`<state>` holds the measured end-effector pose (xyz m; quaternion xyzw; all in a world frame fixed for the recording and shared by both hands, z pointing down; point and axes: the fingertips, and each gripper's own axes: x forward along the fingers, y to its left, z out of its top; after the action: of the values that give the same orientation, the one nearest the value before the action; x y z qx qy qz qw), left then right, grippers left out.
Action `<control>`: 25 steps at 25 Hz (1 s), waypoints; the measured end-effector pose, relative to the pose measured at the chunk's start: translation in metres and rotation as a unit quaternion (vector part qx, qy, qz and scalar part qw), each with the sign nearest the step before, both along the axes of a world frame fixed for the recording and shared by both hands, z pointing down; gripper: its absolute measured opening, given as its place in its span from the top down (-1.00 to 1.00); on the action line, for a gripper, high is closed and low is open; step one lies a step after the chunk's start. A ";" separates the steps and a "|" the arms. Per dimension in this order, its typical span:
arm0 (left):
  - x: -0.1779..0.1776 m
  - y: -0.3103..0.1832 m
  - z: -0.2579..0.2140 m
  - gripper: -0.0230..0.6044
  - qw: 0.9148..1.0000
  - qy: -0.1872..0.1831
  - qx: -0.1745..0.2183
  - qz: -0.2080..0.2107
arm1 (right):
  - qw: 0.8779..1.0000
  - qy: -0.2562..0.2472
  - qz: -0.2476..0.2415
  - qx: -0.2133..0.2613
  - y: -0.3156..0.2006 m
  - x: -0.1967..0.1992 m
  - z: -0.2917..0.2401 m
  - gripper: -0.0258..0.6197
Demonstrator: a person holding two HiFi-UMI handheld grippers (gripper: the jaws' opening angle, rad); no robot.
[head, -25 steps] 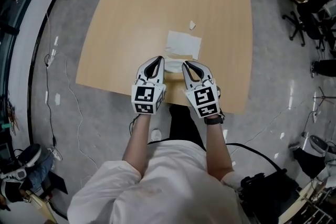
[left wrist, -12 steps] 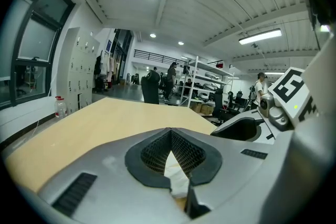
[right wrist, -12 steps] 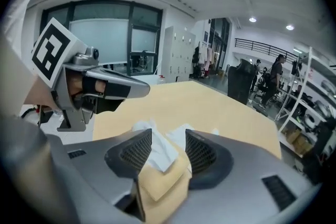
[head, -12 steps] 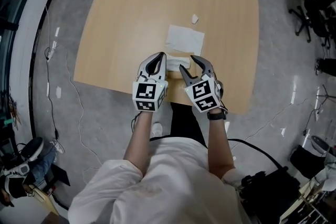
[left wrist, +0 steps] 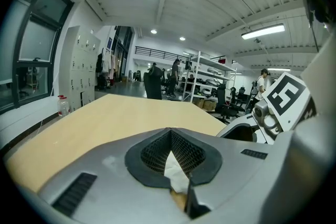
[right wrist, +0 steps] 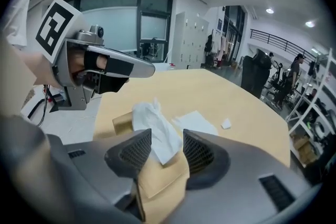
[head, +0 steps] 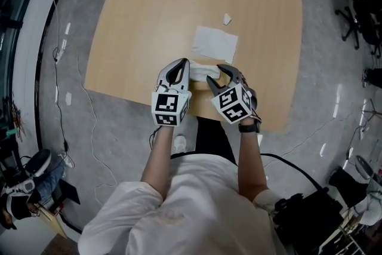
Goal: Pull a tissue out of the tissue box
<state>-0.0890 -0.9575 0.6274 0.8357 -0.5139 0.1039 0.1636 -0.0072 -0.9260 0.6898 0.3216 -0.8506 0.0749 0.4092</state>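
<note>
One tissue box [right wrist: 157,178], perhaps two tissues [right wrist: 153,131]

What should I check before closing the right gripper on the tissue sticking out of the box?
1. Right gripper open: ok. Its jaws have just been opening and now stand apart.
2. Tissue between its pads: ok. It stands up between them and is not pinched.
3. Tissue box under the right gripper: ok.
4. Left gripper steadying the box: cannot tell. Its jaws are together, but what they grip is unclear.
5. Loose sheet out of the jaws' way: ok. It lies flat on the table beyond the box.
</note>
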 end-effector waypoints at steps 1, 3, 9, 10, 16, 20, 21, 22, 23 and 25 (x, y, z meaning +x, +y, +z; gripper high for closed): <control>-0.001 -0.001 0.001 0.96 1.000 -0.001 -0.001 -0.001 | 1.000 0.003 -0.003 -0.002 0.000 -0.001 0.002 0.34; -0.002 -0.001 0.001 0.96 1.000 -0.003 -0.001 -0.002 | 1.000 0.008 -0.007 -0.006 0.000 -0.002 0.004 0.34; -0.010 0.002 0.002 0.96 1.000 0.002 -0.006 -0.008 | 0.999 -0.006 -0.013 -0.036 0.008 -0.009 0.010 0.34; -0.010 0.003 0.003 0.96 1.000 0.008 -0.008 -0.009 | 0.999 -0.014 -0.012 -0.041 0.009 -0.010 0.011 0.35; -0.012 0.010 -0.001 0.96 1.000 0.021 -0.009 -0.012 | 1.000 0.001 0.021 -0.022 0.008 0.001 0.009 0.85; -0.014 0.015 -0.010 0.96 1.000 0.023 -0.002 -0.010 | 0.999 -0.010 0.044 -0.014 0.008 0.007 0.001 0.88; -0.014 0.017 -0.013 0.96 1.000 0.023 0.001 -0.009 | 0.999 -0.011 0.049 -0.008 0.009 0.008 -0.003 0.88; -0.014 0.019 -0.016 0.96 1.000 0.024 0.003 -0.008 | 0.999 -0.013 0.053 -0.001 0.010 0.008 -0.008 0.88; -0.014 0.022 -0.018 0.96 1.000 0.024 0.005 -0.006 | 0.998 -0.015 0.057 0.005 0.011 0.008 -0.012 0.88; -0.015 0.028 -0.024 0.96 1.000 0.025 0.011 -0.003 | 0.998 -0.018 0.065 0.019 0.015 0.007 -0.021 0.88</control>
<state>-0.1040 -0.9296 0.6037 0.8384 -0.5129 0.0768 0.1676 -0.0006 -0.9112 0.6690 0.3819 -0.8367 0.0912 0.3819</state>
